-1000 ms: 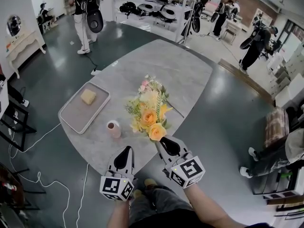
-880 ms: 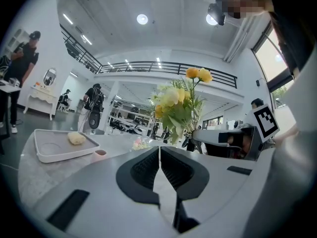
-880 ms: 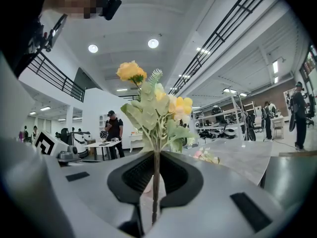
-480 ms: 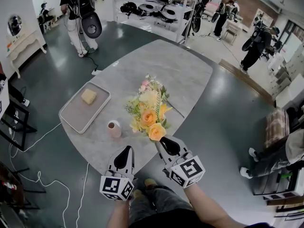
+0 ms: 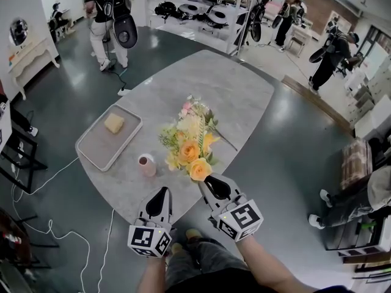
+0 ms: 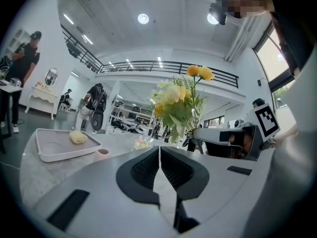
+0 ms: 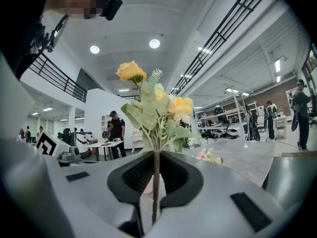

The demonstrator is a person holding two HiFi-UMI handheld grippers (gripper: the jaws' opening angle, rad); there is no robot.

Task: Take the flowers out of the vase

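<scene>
**A:** Head view, first entry: where are the flowers?

**B:** One yellow bouquet (image 5: 188,150), its stem end in the right gripper (image 5: 206,180), heads fanning away over the table (image 5: 238,90). The vase (image 5: 146,165) stands apart from it on the bouquet's left, mouth bare. The left gripper (image 5: 161,193) is the nearer to it. A pink sprig (image 5: 194,108) lies further off, and a tray (image 5: 85,154) sits at the left.

**A:** Left gripper view?

**B:** Jaws pressed together, nothing between them. The bouquet shows up and to the right.

**A:** Right gripper view?

**B:** Jaws nearly closed, pinching the thin stem (image 7: 155,182), which runs upright between the pads. By my reckoning the flowers are already out. Setting them down would mean laying the stem flat on the bare tabletop ahead.
</scene>
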